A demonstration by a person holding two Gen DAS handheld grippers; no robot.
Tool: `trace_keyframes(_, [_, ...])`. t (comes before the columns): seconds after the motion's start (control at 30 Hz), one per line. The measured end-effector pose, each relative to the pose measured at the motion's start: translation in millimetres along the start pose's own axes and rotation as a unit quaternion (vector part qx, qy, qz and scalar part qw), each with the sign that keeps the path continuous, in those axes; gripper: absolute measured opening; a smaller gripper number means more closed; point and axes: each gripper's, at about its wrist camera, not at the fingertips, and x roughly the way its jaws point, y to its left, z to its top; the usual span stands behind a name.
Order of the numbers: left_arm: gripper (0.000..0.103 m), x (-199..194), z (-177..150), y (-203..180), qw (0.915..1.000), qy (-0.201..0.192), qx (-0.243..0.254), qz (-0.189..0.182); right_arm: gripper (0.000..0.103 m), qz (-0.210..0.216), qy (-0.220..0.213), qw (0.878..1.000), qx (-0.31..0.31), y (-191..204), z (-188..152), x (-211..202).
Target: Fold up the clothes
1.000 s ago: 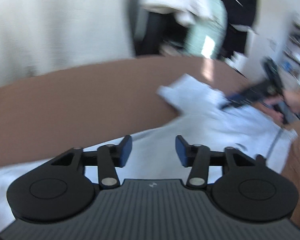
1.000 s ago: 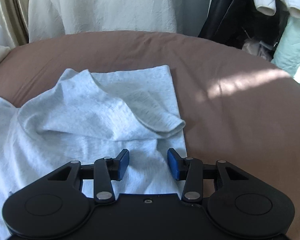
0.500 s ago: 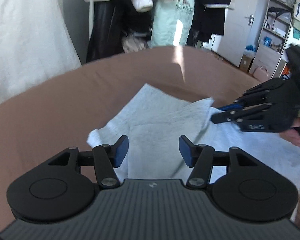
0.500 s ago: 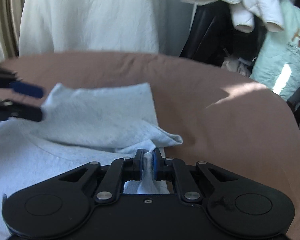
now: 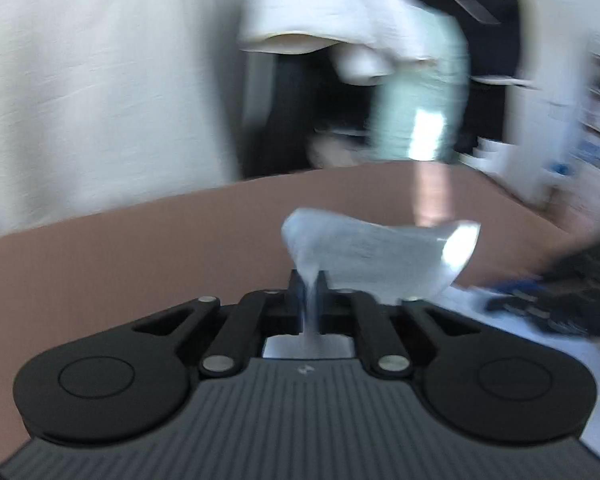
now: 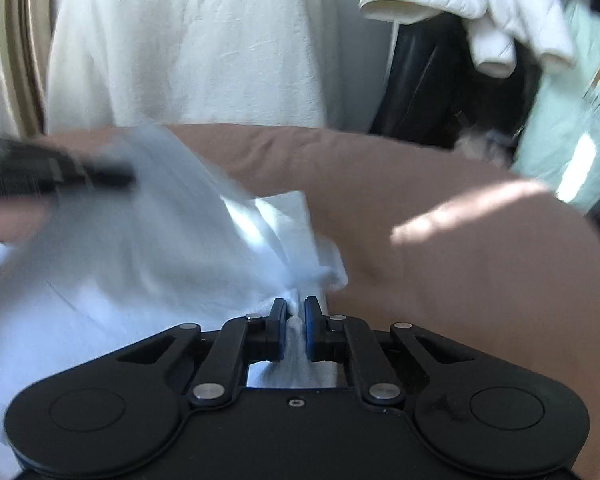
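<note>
The shirt [image 6: 112, 264] is a pale blue-grey one, mostly lying on the brown bed [image 6: 460, 280], with one end pulled up off it. Both views are pretty blurry, so take the fine detail with a grain of salt.

Left hand-held gripper [image 5: 309, 286] is clamped on a bunched bit of the shirt [image 5: 380, 256] — the cloth fans up and out past the fingertips, clear of the bed [image 5: 140, 248]. Right hand-held gripper [image 6: 296, 312] is pinched shut on another bunch of the same shirt, on the shirt's edge nearest the bare part of the bed. From the right view you can see the left one as a dark smear at the shirt's far left side, and from the left view the right one [image 5: 560, 296] shows off to the shirt's right.

My read: this is the lift stage of a fold, both corners grabbed and the end raised. Next move probably needs both grips carried together over the body of the shirt, keeping the edge taut between them so it lands flat and not twisted.

Room-wise, there's plenty of bare bed beyond the shirt and to its right. Hanging clothes [image 6: 480, 8] and a white curtain [image 6: 188, 40] sit behind the bed's far edge, well apart from the shirt.
</note>
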Motion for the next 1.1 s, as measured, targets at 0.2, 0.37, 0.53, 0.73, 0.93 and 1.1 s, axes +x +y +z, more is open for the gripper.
trace_keyframes(0.2, [0.029, 21.9, -3.5, 48.7, 0.9882, 0.091, -0.113, -0.050, 0.031, 0.006, 0.040, 0.999, 0.032, -10.5, 10.4, 3.7])
trace_keyframes(0.37, [0.035, 33.2, 1.6, 90.5, 0.9536, 0.146, -0.222, -0.141, 0.058, 0.059, 0.051, 0.994, 0.076, -24.9, 42.6, 14.1])
trace_keyframes(0.53, [0.042, 55.0, -8.0, 97.5, 0.9311, 0.170, -0.254, -0.199, 0.068, 0.090, 0.090, 0.983, 0.136, -38.4, 63.1, 52.1])
trace_keyframes(0.73, [0.006, 73.5, -10.6, 87.7, 0.9366, 0.160, -0.258, -0.175, 0.017, 0.117, 0.097, 0.979, 0.133, -33.2, 48.5, 81.2])
trace_keyframes(0.93, [0.004, 25.9, 9.1, 63.3, 0.9711, 0.045, -0.168, -0.163, 0.006, 0.099, -0.013, 0.993, 0.062, -23.6, 48.6, 36.9])
trace_keyframes(1.1, [0.010, 7.0, 20.4, 30.0, 0.9952, -0.006, -0.069, -0.069, 0.006, 0.050, -0.049, 0.996, 0.055, -23.8, 53.5, 25.8])
